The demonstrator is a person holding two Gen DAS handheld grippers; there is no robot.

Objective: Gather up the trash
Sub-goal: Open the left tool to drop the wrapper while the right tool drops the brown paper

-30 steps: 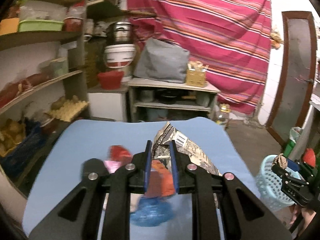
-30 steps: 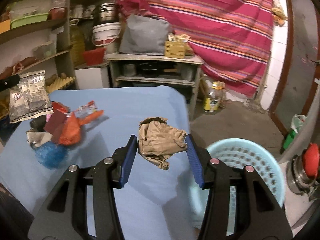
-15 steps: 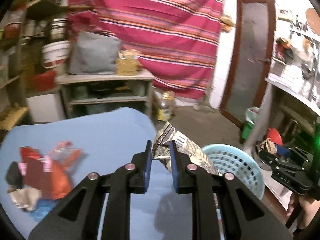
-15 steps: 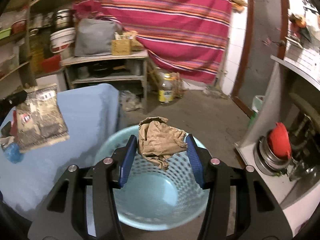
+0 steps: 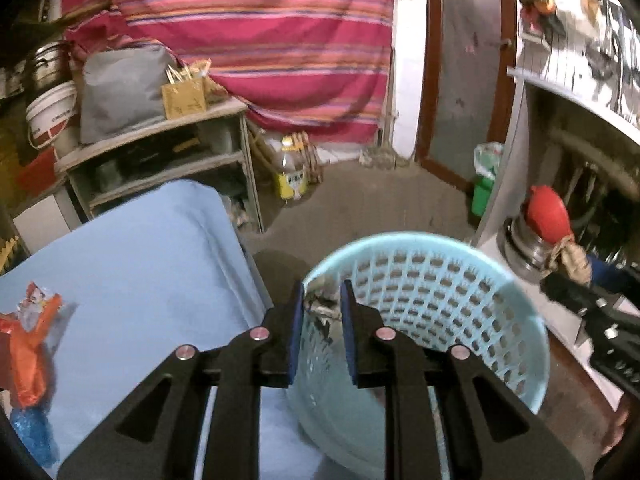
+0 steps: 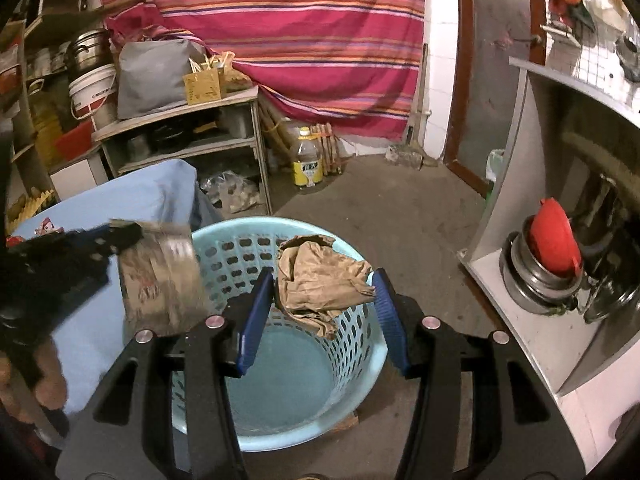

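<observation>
Right wrist view: the right tongs (image 6: 324,292) are clamped on a crumpled brown paper wad (image 6: 320,284), one blue pad on each side of it. The light blue basket (image 6: 352,412) lies directly below and just ahead of these tongs, its open mouth facing up and its floor bare. The wad hangs over the basket mouth, inside the line of the rim.

Left tongs (image 5: 322,312), seen in the left wrist view, are nearly together and clamped on a printed foil wrapper (image 5: 320,304). In the right wrist view the same wrapper (image 6: 160,280) hangs flat below the left tongs, its long axis running down toward the basket's near-left rim. It sits over the rim edge, not clearly over the middle of the opening.

Governing relation: the basket is below both pairs of tongs. The right tongs appear better centred over the opening and are judged ready to release first. The left tongs likely need a short shift toward the basket centre before release; otherwise the wrapper may catch the rim or fall outside.

Remaining trash: an orange wrapper (image 5: 34,352) and a blue plastic piece (image 5: 32,436) lie on the blue tabletop (image 5: 160,260), well to the left of the left tongs.
</observation>
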